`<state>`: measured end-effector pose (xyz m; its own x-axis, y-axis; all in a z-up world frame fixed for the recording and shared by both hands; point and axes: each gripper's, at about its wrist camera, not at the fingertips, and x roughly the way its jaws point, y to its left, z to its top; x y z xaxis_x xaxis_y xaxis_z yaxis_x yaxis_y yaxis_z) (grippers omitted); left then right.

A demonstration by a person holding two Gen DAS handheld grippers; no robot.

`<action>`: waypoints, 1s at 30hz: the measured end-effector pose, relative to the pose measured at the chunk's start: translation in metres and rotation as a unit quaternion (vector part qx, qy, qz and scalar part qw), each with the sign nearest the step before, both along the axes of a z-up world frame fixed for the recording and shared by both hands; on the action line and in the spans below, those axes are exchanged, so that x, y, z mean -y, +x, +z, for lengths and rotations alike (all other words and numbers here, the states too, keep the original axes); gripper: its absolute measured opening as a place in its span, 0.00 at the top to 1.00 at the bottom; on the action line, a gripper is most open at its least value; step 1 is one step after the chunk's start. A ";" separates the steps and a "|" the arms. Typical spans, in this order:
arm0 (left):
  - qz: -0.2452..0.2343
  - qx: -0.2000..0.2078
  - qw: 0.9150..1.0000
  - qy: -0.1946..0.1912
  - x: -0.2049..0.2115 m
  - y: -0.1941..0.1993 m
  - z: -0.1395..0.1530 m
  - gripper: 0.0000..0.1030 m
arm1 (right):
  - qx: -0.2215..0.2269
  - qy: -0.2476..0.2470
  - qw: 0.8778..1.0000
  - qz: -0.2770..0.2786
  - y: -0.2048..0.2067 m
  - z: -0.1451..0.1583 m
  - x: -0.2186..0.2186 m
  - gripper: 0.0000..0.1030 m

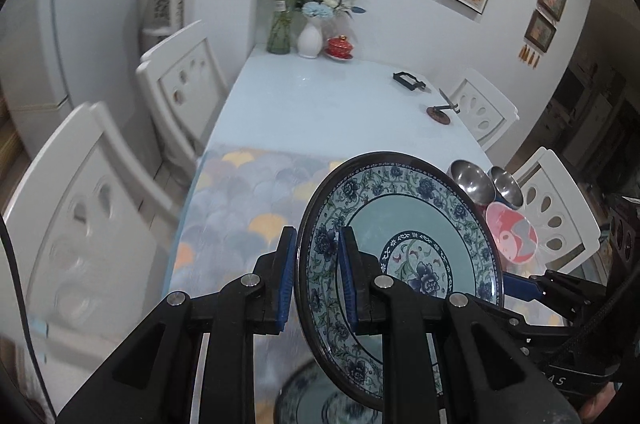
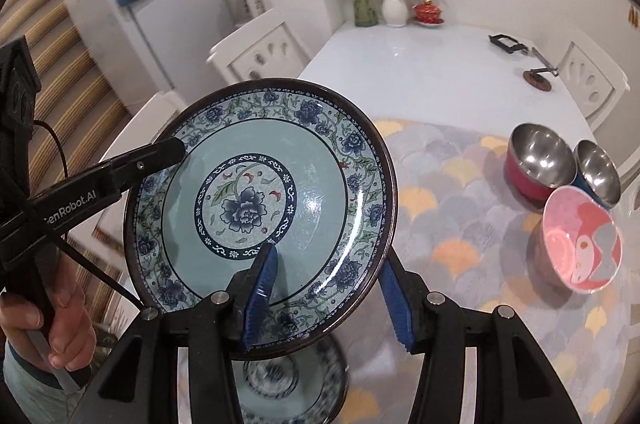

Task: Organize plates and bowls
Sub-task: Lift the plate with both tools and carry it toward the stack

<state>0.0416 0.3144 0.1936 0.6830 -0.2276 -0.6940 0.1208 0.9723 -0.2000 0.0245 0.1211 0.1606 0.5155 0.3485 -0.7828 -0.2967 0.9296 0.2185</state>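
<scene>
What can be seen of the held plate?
The plate is round, glazed like ceramic, with a dark rim, a blue floral band, a teal well and a blue peony medallion. It is lifted clear of the table, tilted, above a similar plate on the mat. The left gripper is clamped on its rim, and the right gripper straddles the opposite edge, pads on both faces.

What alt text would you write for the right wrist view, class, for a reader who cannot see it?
A round blue-and-white floral ceramic plate is held tilted above the table, gripped at its rim by the right gripper below and the left gripper from the left. A matching plate lies beneath; two steel-lined bowls and a pink bowl sit right.
</scene>
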 end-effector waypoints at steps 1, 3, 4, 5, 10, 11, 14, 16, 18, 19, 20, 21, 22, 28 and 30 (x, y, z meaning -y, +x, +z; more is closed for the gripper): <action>0.004 -0.003 1.000 -0.003 -0.003 -0.006 -0.004 0.84 | -0.003 -0.002 1.000 0.006 -0.006 -0.002 -0.003 0.51; 0.011 -0.011 1.000 -0.013 -0.008 -0.018 -0.012 0.84 | -0.008 -0.009 1.000 0.016 -0.017 -0.007 -0.008 0.51; 0.013 -0.015 1.000 -0.017 -0.010 -0.024 -0.016 0.84 | -0.010 -0.013 1.000 0.020 -0.022 -0.009 -0.010 0.51; 0.015 -0.021 0.999 -0.020 -0.012 -0.031 -0.020 0.84 | -0.014 -0.017 0.999 0.023 -0.026 -0.012 -0.012 0.51; 0.027 -0.050 0.998 -0.039 -0.020 -0.057 -0.046 0.84 | -0.041 -0.028 0.998 0.044 -0.045 -0.028 -0.018 0.51; 0.030 -0.055 0.997 -0.044 -0.021 -0.061 -0.050 0.84 | -0.044 -0.033 0.997 0.048 -0.048 -0.030 -0.019 0.51; 0.032 -0.067 0.996 -0.051 -0.023 -0.070 -0.061 0.84 | -0.052 -0.044 0.996 0.056 -0.055 -0.038 -0.021 0.51; 0.028 -0.074 0.995 -0.054 -0.022 -0.076 -0.067 0.84 | -0.062 -0.049 0.995 0.059 -0.057 -0.044 -0.021 0.51; 0.023 -0.080 0.995 -0.054 -0.022 -0.080 -0.072 0.84 | -0.073 -0.051 0.994 0.061 -0.058 -0.051 -0.020 0.51; 0.019 -0.085 0.995 -0.055 -0.021 -0.081 -0.075 0.84 | -0.080 -0.050 0.994 0.062 -0.059 -0.055 -0.018 0.51; 0.017 -0.088 0.994 -0.055 -0.020 -0.083 -0.078 0.84 | -0.084 -0.051 0.993 0.062 -0.059 -0.058 -0.018 0.51; 0.015 -0.092 0.994 -0.052 -0.019 -0.085 -0.082 0.84 | -0.088 -0.053 0.993 0.063 -0.060 -0.062 -0.017 0.51; 0.014 -0.095 0.994 -0.049 -0.018 -0.086 -0.084 0.84 | -0.091 -0.055 0.992 0.064 -0.062 -0.065 -0.017 0.51; 0.007 -0.114 0.993 -0.026 -0.009 -0.091 -0.105 0.84 | -0.106 -0.075 0.989 0.071 -0.067 -0.086 -0.018 0.51; 0.008 -0.120 0.992 -0.020 -0.007 -0.092 -0.111 0.84 | -0.111 -0.079 0.988 0.072 -0.069 -0.092 -0.018 0.51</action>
<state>-0.0504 0.3217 0.0830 0.5020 -0.2496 -0.8281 0.0497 0.9642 -0.2605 -0.0443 0.1394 0.0682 0.2782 0.2702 -0.9217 -0.3887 0.9092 0.1491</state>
